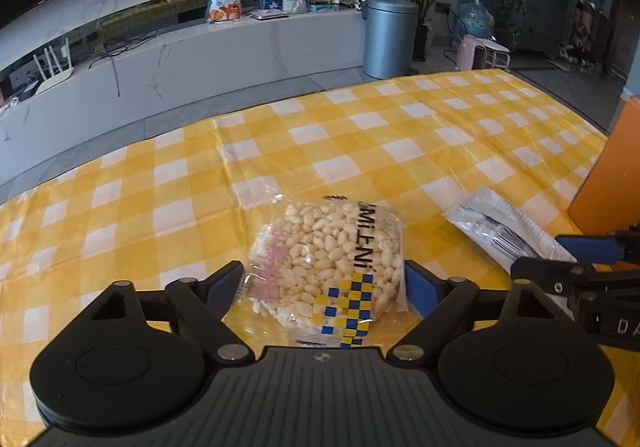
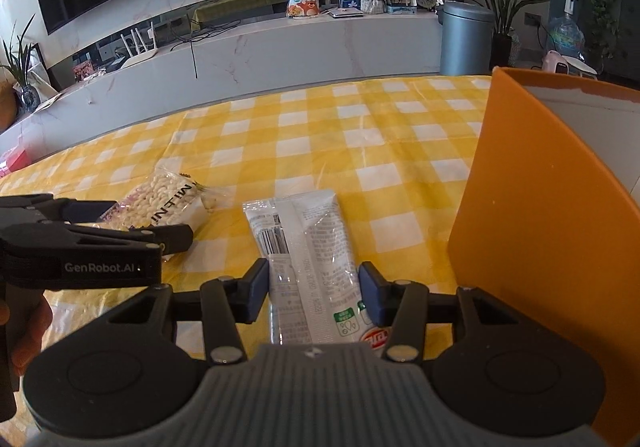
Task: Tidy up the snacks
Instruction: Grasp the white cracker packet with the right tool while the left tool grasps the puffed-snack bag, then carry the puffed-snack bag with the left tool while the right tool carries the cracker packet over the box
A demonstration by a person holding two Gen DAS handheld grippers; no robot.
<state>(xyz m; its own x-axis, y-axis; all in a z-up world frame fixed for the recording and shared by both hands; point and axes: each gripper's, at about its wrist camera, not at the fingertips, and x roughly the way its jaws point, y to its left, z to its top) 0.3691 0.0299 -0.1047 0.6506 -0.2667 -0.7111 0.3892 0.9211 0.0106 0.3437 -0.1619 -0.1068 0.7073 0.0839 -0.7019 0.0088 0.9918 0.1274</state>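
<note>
Left gripper [image 1: 324, 285] nearest, fingers spread wide around clear plastic bag of puffed rice snack [image 1: 326, 267], pads at its sides; firm grip unclear. Right gripper [image 2: 313, 293] half-open astride white flat plastic snack packet [image 2: 306, 247]. Both on yellow checked tablecloth [image 1: 280, 151]; tall orange cardboard box [image 2: 548, 231] right

Orange box [image 2: 560, 239] cut off right; white packet [image 2: 308, 259] near end hidden.

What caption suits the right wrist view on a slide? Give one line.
Right gripper straddles a white snack packet on the yellow checked tablecloth, beside an orange box.
</note>
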